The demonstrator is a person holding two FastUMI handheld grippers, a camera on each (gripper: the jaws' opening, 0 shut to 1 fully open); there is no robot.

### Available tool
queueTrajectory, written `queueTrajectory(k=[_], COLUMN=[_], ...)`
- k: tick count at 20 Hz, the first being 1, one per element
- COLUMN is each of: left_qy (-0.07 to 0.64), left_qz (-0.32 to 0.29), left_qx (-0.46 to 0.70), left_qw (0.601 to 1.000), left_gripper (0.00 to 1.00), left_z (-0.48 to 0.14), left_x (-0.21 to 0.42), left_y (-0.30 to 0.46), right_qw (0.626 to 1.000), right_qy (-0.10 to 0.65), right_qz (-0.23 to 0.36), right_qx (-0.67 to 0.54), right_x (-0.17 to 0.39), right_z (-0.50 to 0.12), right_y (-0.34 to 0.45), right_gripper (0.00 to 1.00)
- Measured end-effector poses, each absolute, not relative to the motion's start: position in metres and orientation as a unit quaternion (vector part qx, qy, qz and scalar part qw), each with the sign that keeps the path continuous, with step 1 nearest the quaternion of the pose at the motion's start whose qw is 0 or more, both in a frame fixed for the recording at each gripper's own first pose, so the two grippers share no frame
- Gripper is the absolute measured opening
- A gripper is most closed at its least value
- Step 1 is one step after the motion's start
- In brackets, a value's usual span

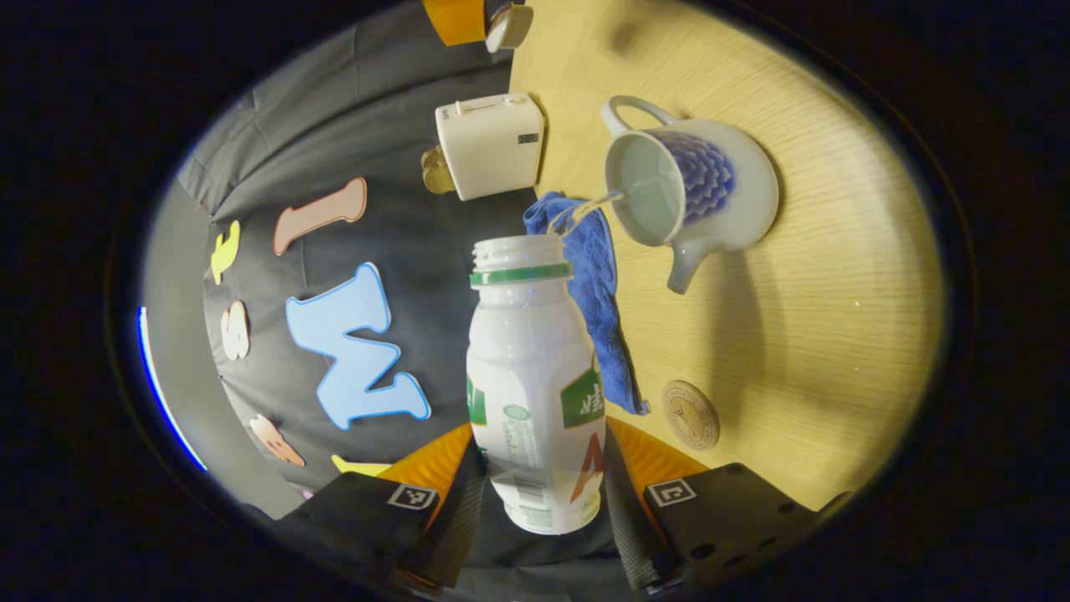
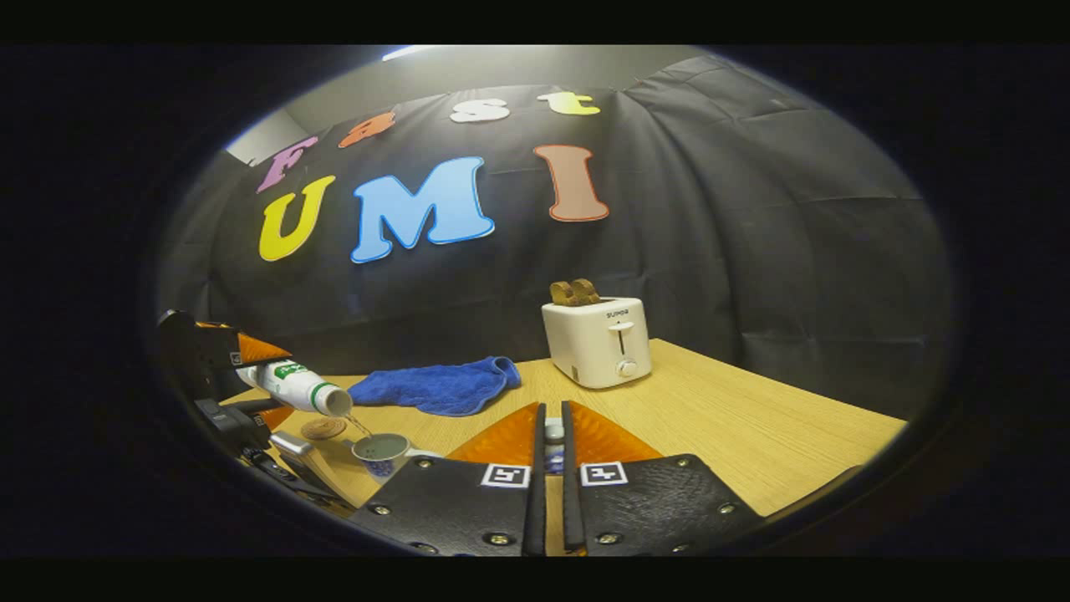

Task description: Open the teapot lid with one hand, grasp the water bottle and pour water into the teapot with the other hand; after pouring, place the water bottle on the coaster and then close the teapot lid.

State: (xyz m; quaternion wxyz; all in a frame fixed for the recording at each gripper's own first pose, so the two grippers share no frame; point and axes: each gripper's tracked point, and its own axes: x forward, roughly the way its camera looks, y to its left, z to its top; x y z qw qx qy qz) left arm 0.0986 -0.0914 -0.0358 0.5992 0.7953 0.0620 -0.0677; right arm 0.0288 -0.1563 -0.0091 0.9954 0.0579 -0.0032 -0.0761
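Note:
My left gripper [image 1: 543,456] is shut on a white water bottle [image 1: 535,385] with a green neck ring, tilted over with its cap off. A thin stream of water [image 1: 589,207] runs from its mouth into the open white and blue teapot [image 1: 710,196] on the wooden table. The right gripper view shows the same bottle [image 2: 297,386] pouring into the teapot [image 2: 380,449]. A round wooden coaster [image 1: 690,415] lies near the teapot. My right gripper [image 2: 552,415] is raised off to the side, its fingers closed on the small teapot lid [image 2: 553,435].
A blue cloth [image 2: 439,386] lies crumpled behind the teapot. A white toaster [image 2: 598,341] with toast [image 2: 573,292] in its slots stands at the back of the table [image 2: 752,426]. The black cloth wall rises right behind them.

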Motion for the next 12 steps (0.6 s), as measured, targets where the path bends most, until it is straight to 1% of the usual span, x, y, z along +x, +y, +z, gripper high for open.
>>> queueTrajectory(k=[9,10,11,12], left_qy=[0.051,0.049,0.048,0.047], left_qz=[-0.063,-0.062,-0.06,-0.06], left_qx=[0.805,0.806,0.807,0.808], left_qw=[0.588,0.587,0.586,0.584], left_gripper=[0.76,0.82,0.82,0.76], left_z=[-0.0299,-0.029,-0.0279,-0.0272], left_x=[0.1002,0.101,0.1006,0.1002], left_y=[-0.0974,-0.0972,-0.0979,-0.0979], right_qw=[0.995,0.995,0.995,0.995], right_qy=[-0.003,-0.003,-0.002,-0.002], right_qz=[-0.077,-0.077,-0.078,-0.079], right_qx=[0.059,0.059,0.059,0.058], right_x=[0.0291,0.0289,0.0293,0.0291], right_z=[-0.0091,-0.0094,-0.0099,-0.0096], right_y=[-0.1572,-0.1573,-0.1581,-0.158], right_gripper=[0.08,0.08,0.08,0.08])
